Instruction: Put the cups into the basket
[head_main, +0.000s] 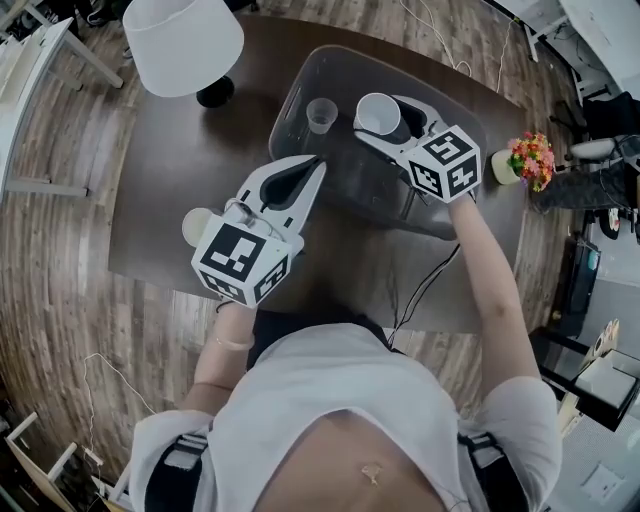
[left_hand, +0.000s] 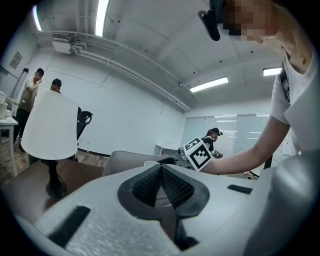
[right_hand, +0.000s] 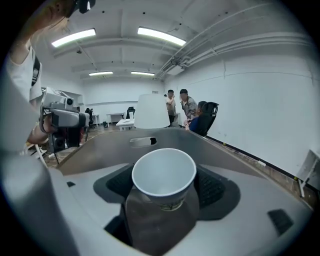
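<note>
A white paper cup (head_main: 377, 113) sits between the pads of my right gripper (head_main: 386, 119), which is shut on it over the inside of the grey basket (head_main: 290, 95). In the right gripper view the white cup (right_hand: 163, 172) stands upright and empty in the right gripper (right_hand: 165, 189), with the basket's far wall (right_hand: 100, 147) behind it. A clear plastic cup (head_main: 321, 114) stands inside the basket at its left. My left gripper (head_main: 316, 165) is shut and holds nothing, with its tip at the basket's near-left rim. Its pads (left_hand: 150, 182) meet in the left gripper view.
A white table lamp (head_main: 183, 45) stands at the table's far left corner. A small pot of flowers (head_main: 528, 160) sits at the right edge. A pale round object (head_main: 196, 226) shows beside the left gripper's body. Cables trail over the table's near edge. People stand in the background.
</note>
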